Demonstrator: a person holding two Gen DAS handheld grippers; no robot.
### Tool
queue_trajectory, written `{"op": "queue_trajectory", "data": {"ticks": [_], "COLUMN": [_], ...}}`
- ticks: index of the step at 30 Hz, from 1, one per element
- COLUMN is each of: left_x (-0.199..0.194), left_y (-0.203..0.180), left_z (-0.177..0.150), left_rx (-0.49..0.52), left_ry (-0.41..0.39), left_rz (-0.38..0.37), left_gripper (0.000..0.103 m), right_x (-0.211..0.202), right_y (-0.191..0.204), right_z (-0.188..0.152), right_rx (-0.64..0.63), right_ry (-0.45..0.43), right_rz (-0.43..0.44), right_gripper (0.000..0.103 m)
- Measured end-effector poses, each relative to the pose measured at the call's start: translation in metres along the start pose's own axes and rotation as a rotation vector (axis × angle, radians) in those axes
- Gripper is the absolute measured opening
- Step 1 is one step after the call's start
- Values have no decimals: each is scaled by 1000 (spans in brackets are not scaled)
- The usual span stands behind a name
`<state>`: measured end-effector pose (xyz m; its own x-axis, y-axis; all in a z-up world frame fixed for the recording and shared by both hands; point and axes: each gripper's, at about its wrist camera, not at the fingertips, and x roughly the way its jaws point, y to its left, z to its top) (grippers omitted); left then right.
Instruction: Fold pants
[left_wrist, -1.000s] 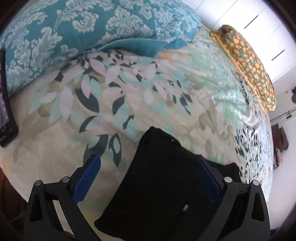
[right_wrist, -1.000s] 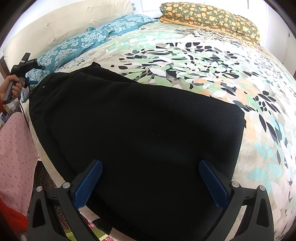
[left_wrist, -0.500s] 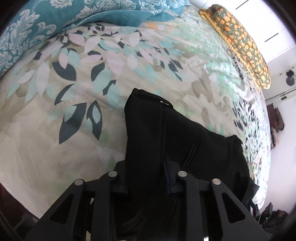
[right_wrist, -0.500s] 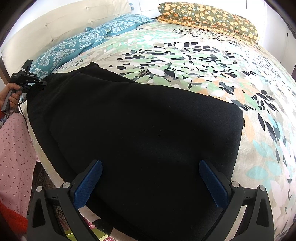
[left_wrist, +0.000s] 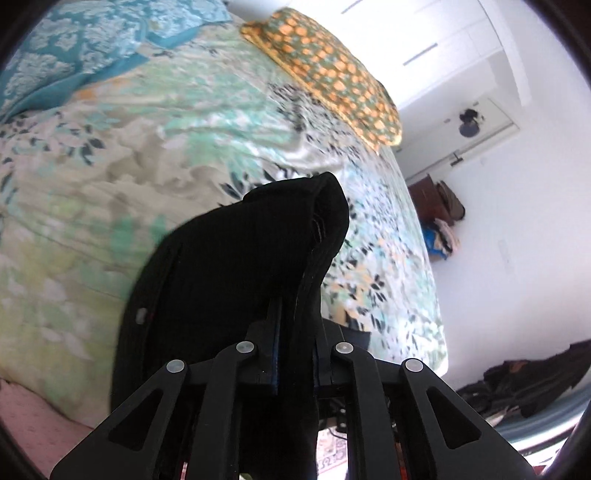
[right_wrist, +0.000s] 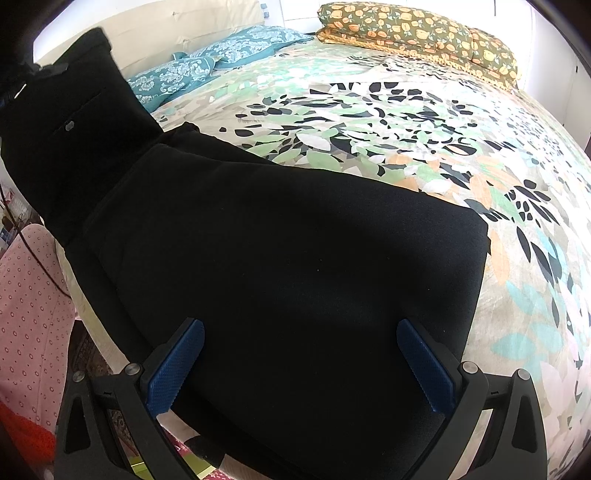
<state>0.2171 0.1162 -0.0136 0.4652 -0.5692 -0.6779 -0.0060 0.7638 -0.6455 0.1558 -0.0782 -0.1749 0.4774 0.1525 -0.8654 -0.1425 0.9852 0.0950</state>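
a: where are the black pants (right_wrist: 295, 258) lying?

b: across the near side of the bed (right_wrist: 424, 147), on the leaf-print cover. most of the fabric lies flat, but the waistband end (right_wrist: 66, 122) is raised off the cover at the far left of the right wrist view, a button showing on it

a: what holds that end up?

b: the left tool (left_wrist: 295, 354). its jaws have just been closing and are now pressed together on a fold of the black cloth, which hangs over and around them. the left wrist view is blurred

a: and the right tool (right_wrist: 301, 369)?

b: spread wide, blue pads (right_wrist: 177, 365) on either side of the near edge of the pants, over the fabric. whether the pads touch the cloth i cannot tell

a: what else is on the bed?

b: teal patterned pillows (right_wrist: 221, 62) by the headboard and a folded green and orange blanket (right_wrist: 424, 33) along the far edge. pink dotted fabric (right_wrist: 29, 314) shows at the lower left, beside the bed
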Motion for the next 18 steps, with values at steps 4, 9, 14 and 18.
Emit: {"op": "queue_trajectory", "data": {"ticks": [4, 9, 14, 18], "left_x": [91, 140, 70, 1], "left_y": [-26, -28, -51, -41], "left_z": [-25, -54, -45, -21], "left_rx": [70, 130, 202, 247], "left_ry": [118, 231, 88, -126], "left_rz": [42, 55, -31, 72], "left_gripper": [8, 14, 48, 68], "right_x": [-1, -6, -13, -27], "right_y": [-1, -2, -11, -20], "right_z": [-2, -5, -1, 4], "right_rx": [-4, -8, 3, 88], "right_ry": [-6, -18, 17, 28], "right_rz": [5, 23, 82, 109], "right_gripper": [103, 103, 103, 103]}}
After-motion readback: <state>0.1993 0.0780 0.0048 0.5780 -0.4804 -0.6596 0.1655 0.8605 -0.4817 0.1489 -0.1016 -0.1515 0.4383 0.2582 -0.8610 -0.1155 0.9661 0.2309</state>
